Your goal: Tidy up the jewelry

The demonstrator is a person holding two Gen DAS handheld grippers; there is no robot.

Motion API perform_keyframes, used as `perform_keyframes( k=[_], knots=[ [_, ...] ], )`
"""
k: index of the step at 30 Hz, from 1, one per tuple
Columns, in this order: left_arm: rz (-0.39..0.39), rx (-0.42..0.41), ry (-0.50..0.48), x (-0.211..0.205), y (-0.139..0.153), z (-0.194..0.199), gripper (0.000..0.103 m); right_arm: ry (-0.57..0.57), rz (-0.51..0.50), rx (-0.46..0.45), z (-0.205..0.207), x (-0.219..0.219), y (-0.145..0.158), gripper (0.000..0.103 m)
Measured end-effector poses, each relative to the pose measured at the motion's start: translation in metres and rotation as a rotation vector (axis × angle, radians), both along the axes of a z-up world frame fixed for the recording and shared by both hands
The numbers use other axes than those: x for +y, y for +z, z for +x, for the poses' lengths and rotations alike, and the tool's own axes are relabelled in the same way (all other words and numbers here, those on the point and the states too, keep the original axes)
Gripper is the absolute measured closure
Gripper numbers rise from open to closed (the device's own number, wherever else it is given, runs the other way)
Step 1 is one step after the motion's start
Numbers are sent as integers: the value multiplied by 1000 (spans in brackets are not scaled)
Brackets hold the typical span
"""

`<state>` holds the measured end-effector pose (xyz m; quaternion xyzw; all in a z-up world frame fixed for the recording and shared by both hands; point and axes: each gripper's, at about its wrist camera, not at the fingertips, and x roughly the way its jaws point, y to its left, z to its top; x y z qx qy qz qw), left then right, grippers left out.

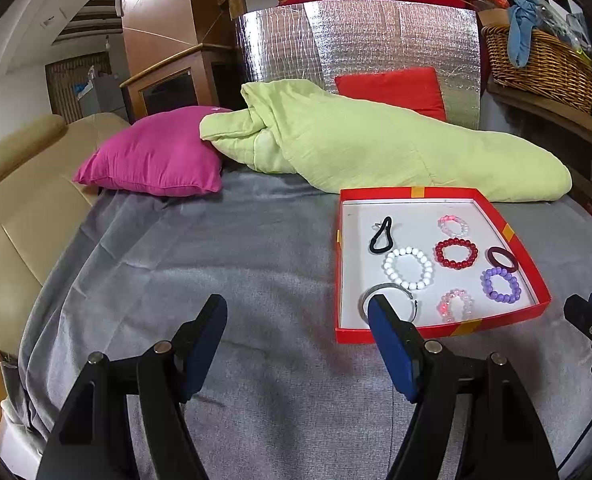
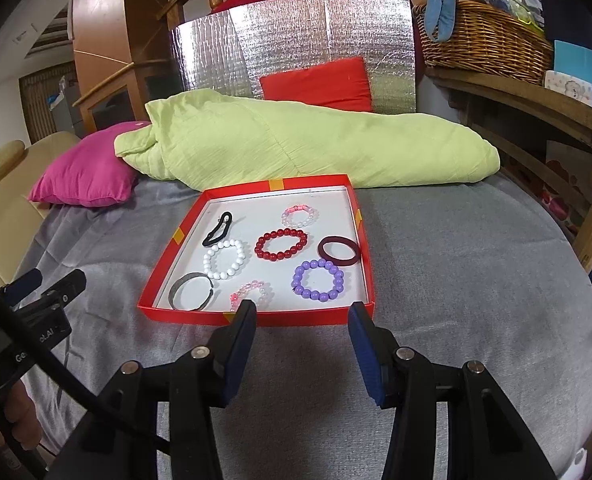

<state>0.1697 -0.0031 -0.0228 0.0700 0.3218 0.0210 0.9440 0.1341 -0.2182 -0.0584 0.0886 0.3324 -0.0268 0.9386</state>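
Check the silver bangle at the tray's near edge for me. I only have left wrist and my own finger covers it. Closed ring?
Observer: No. From the right wrist the silver bangle is an open cuff, with its gap toward the pink bead bracelet.
Operator: Right gripper? I only get a tip at my frame edge.
Observer: The right gripper is open with nothing between the jaws, and its fingertips are in front of the red tray's near wall.
Operator: What's past the wicker basket on the right?
Observer: A blue box sits on the wooden shelf right beside the wicker basket.
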Motion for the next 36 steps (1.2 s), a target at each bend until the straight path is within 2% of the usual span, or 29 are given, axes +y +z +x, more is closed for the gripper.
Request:
perform_keyframes(
  k=[36],
  knots=[
    [16,-14,-8,-4,2,-4,29,4,-5,-6,1,-4,1,51]
  ],
)
